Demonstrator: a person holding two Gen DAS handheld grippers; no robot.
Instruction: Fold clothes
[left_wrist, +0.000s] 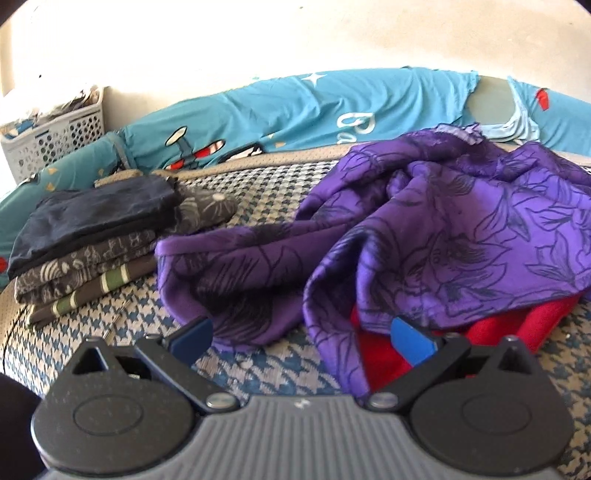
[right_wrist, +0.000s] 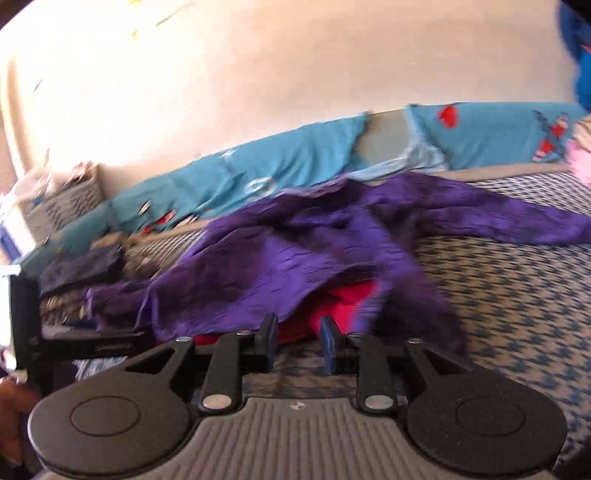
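A crumpled purple floral garment (left_wrist: 424, 236) lies on the houndstooth bed cover (left_wrist: 258, 373), partly over a red garment (left_wrist: 491, 328). My left gripper (left_wrist: 301, 338) is open, its blue pads just in front of the purple cloth's near edge, holding nothing. In the blurred right wrist view the purple garment (right_wrist: 295, 258) spreads across the bed over the red one (right_wrist: 347, 299). My right gripper (right_wrist: 298, 341) is open with a narrower gap, empty, close to the red cloth's edge. The left gripper's body (right_wrist: 26, 332) shows at the far left.
A stack of folded dark clothes (left_wrist: 92, 240) sits at the left of the bed. Blue patterned pillows (left_wrist: 295, 110) line the wall behind. A white laundry basket (left_wrist: 55, 136) stands at the far left. Pink fabric (right_wrist: 580, 158) shows at the right edge.
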